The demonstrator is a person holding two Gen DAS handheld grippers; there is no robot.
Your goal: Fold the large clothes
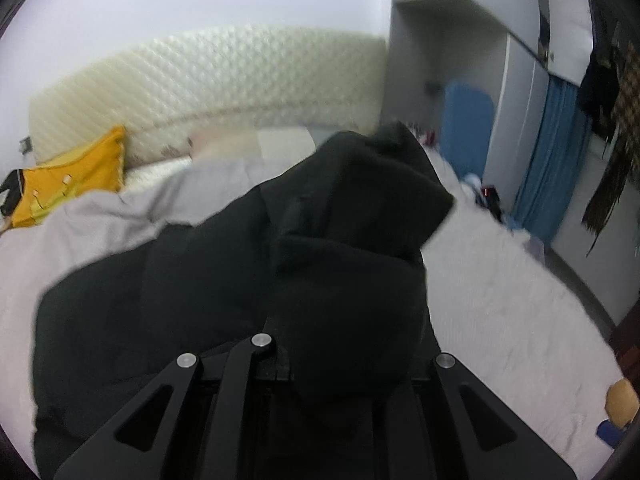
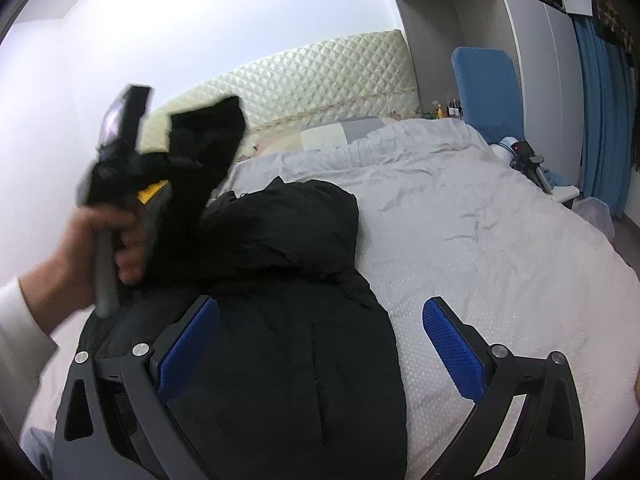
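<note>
A black padded jacket [image 2: 288,280] lies across the bed [image 2: 500,248], bulky and soft, toward the headboard end. The left gripper [image 2: 192,148], gripped by the person's hand [image 2: 80,248], is raised with a sleeve or hem of the jacket draped over its closed fingers; in the left wrist view the cloth hides the fingers completely. The right gripper [image 2: 320,344] hovers over the jacket body, fingers [image 2: 452,348] spread wide, holding nothing. The puffy fill will likely spring back and slide; pinching a seam or cuff should hold better.
</note>
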